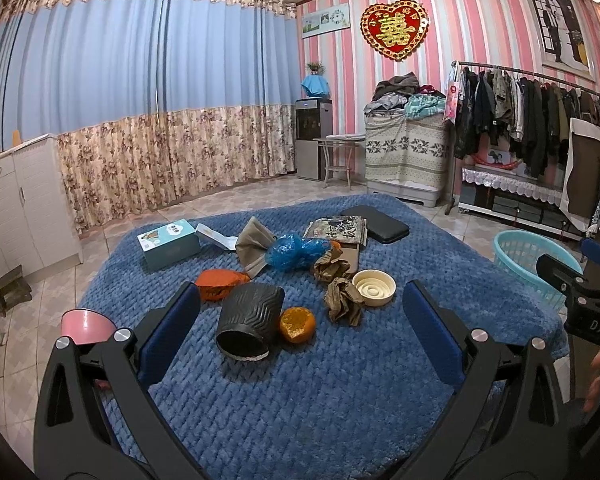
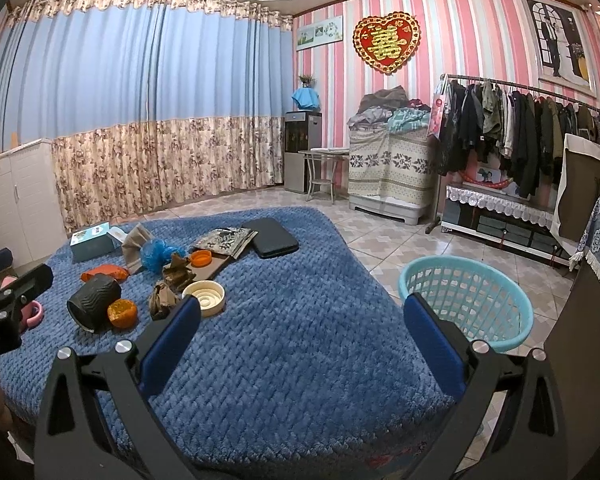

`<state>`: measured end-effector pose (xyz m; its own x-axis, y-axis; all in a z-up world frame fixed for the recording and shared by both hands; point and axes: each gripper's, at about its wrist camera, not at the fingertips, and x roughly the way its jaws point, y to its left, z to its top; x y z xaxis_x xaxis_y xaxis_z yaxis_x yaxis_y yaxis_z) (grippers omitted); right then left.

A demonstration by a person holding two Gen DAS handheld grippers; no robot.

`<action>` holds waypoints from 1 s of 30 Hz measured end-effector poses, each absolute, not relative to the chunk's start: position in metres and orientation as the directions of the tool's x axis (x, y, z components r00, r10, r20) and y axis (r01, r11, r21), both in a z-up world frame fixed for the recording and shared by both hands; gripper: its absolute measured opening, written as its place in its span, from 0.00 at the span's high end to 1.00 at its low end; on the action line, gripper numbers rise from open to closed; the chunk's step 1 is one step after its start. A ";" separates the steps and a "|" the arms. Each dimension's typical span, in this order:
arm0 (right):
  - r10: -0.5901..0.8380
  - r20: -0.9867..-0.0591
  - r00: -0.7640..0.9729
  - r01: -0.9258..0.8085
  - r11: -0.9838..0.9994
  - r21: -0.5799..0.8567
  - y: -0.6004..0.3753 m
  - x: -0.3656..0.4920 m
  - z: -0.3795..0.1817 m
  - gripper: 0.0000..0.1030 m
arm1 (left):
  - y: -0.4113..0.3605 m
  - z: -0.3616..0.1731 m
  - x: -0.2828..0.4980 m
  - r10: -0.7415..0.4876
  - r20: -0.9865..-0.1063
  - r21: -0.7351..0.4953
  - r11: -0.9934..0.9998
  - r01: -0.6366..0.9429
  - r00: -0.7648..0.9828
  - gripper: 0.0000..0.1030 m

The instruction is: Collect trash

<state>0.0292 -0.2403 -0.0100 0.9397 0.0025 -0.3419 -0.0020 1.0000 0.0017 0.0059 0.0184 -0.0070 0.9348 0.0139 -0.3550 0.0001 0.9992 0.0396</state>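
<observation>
We are working over a blue knitted blanket (image 1: 300,392) spread across a raised surface in a room with a tiled floor (image 2: 380,240), blue-and-floral curtains (image 1: 140,100) and pink striped wallpaper. A clothes rack (image 1: 540,112) stands along the right wall.

Our left gripper (image 1: 300,320) hovers above the blanket with its blue-padded fingers spread wide and nothing between them; it faces the clutter. Our right gripper (image 2: 300,328) is likewise spread and empty, held over bare blanket to the right of the clutter, with its right finger in front of the basket.

The trash lies grouped in the middle of the blanket: two crumpled brown paper wads (image 1: 343,300), one just beside the cream dish (image 1: 374,287) and the other behind it, a crumpled blue plastic bag (image 1: 296,253), an orange wrapper (image 1: 220,282), and a half-peeled mandarin (image 1: 297,325) touching a black ribbed cup (image 1: 250,322) lying on its side. Farther back are a teal box (image 1: 168,243), a folded tan paper piece (image 1: 254,246), a printed packet (image 1: 336,230) on a brown board, and a black case (image 1: 376,222).

A light blue plastic laundry basket (image 2: 466,304) stands on the floor just off the blanket's right edge; what we see of its inside holds nothing. A pink cup (image 1: 87,326) shows at the left edge.
</observation>
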 end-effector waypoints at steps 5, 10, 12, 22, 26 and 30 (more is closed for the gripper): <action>0.003 -0.342 0.940 -0.002 1.000 0.001 -0.240 0.030 -0.011 0.04 | 0.018 -0.007 0.006 0.015 -0.357 0.039 0.999 -0.001 0.934 0.05; 0.002 -0.342 0.940 -0.002 1.000 0.001 -0.240 0.030 -0.011 0.04 | 0.018 -0.008 0.006 0.015 -0.356 0.039 0.999 -0.001 0.934 0.05; 0.002 -0.341 0.940 -0.002 1.000 0.001 -0.240 0.030 -0.011 0.04 | 0.018 -0.007 0.006 0.015 -0.356 0.040 0.999 -0.001 0.934 0.05; 0.002 -0.341 0.940 -0.002 1.000 0.001 -0.240 0.030 -0.012 0.04 | 0.019 -0.007 0.006 0.018 -0.357 0.040 0.999 -0.003 0.934 0.05; 0.001 -0.344 0.939 -0.001 1.000 -0.002 -0.240 0.030 -0.011 0.04 | 0.025 -0.010 0.009 0.026 -0.362 0.037 0.999 -0.014 0.932 0.05; -0.002 -0.345 0.938 0.001 1.000 -0.003 -0.241 0.030 -0.015 0.04 | 0.033 -0.012 0.012 0.038 -0.369 0.033 0.999 -0.028 0.929 0.05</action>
<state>0.0301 -0.2406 -0.0148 0.9385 -0.0018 -0.3454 0.0009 1.0000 -0.0028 0.0121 0.0332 -0.0115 0.9286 0.0379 -0.3690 -0.0278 0.9991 0.0326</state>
